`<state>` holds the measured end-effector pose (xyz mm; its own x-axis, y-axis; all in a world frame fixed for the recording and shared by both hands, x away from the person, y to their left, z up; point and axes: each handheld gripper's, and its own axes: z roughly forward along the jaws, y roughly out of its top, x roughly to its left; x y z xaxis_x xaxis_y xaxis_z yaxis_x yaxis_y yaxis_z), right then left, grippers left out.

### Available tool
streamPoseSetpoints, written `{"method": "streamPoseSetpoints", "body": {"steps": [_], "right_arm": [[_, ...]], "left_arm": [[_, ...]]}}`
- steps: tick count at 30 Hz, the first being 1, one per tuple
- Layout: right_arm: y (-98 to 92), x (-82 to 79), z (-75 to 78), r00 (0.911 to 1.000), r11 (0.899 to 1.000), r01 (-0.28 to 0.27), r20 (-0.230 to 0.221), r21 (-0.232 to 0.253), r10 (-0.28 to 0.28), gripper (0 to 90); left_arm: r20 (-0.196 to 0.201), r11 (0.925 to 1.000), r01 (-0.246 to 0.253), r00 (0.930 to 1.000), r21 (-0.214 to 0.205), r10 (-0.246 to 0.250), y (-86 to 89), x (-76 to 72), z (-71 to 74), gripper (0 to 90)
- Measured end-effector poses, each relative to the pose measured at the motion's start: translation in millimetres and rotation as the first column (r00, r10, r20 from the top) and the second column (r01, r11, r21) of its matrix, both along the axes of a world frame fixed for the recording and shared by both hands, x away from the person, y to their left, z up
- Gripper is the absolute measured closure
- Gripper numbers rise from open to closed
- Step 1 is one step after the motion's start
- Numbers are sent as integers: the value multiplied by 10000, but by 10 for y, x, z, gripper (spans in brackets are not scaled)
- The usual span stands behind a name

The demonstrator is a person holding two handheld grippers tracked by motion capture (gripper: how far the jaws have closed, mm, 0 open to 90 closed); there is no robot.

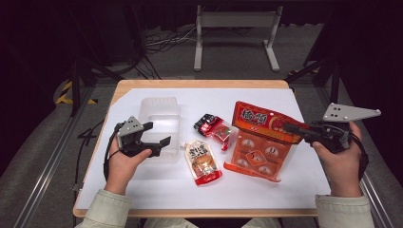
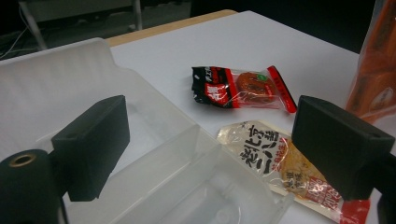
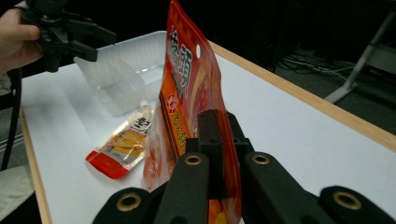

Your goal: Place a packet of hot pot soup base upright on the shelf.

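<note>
A wooden-edged table [image 1: 204,84] with a white top stands on grey carpet [image 1: 33,156], with a white metal stand [image 1: 236,35] and loose cables [image 1: 164,40] on the floor beyond its far edge, and the room behind is dark.

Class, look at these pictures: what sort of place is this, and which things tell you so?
Probably a lab or recording room, not a home: a plain white-topped table, loose cables on the floor, and a metal stand in the dark surroundings behind.
</note>
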<state>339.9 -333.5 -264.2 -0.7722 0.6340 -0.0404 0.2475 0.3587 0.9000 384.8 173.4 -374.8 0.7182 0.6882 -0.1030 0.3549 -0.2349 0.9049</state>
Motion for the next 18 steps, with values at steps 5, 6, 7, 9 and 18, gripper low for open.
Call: {"method": "streamPoseSetpoints", "body": {"steps": [5, 6, 7, 9, 18], "right_arm": [[180, 18, 174, 9977, 9973, -605, 269, -419, 616, 900], [207, 23, 195, 9971, 9965, -678, 326, -487, 695, 900], [239, 34, 225, 9964, 9956, -735, 389, -579, 758, 900], [269, 46, 256, 9958, 9946, -777, 423, -692, 807, 900], [416, 176, 484, 9928, 9887, -960, 609, -1153, 1035, 900]], "left_arm": [[45, 9999, 103, 9999, -72, -103, 4, -18, 3, 128], [50, 9999, 70, 10000, -134, -69, 7, -21, 4, 126], [50, 9999, 70, 10000, -134, -69, 7, -21, 4, 122], [113, 9997, 43, 9999, -246, -40, 20, -14, 4, 116], [398, 9984, 273, 9989, -505, -253, -8, 20, -9, 91]]}}
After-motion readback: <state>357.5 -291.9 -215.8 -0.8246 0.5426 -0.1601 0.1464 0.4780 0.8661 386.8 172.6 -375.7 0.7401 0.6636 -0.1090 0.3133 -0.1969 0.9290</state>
